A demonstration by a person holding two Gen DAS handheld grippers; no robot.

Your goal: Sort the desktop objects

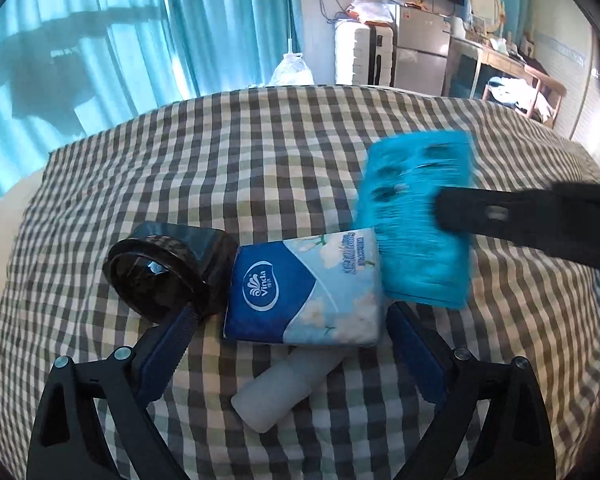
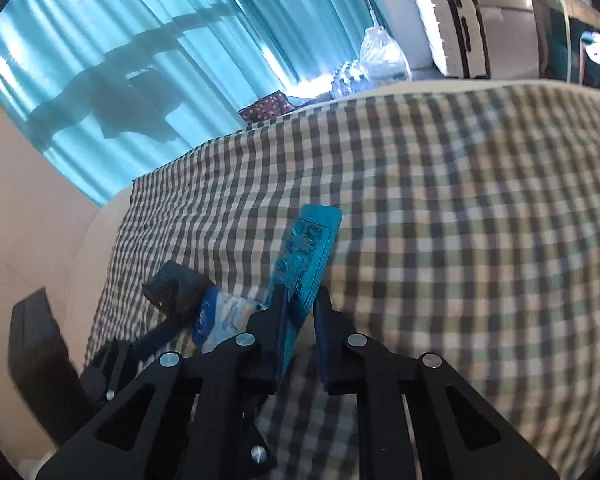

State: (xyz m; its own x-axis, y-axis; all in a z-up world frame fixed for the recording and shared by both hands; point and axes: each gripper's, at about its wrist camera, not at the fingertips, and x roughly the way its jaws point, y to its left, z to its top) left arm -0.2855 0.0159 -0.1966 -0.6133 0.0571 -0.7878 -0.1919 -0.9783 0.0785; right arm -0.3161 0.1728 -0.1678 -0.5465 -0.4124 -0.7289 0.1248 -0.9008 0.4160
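Note:
My right gripper (image 2: 300,300) is shut on a flat teal packet (image 2: 306,252) and holds it above the checked cloth; the packet also shows blurred in the left wrist view (image 1: 416,216), with the right gripper (image 1: 452,212) on it. My left gripper (image 1: 288,312) is open around a blue and white Vinda tissue pack (image 1: 304,292) that lies on the cloth. A black round lidded container (image 1: 160,264) touches the pack's left side. A white cylinder (image 1: 288,388) lies under the pack's near edge, between my fingers.
The checked cloth (image 1: 260,160) covers a wide soft surface with its edges at the far left and back. Teal curtains (image 1: 100,40) hang behind. A white suitcase (image 1: 364,52), a fridge (image 1: 420,48) and a wooden desk (image 1: 512,68) stand at the back right.

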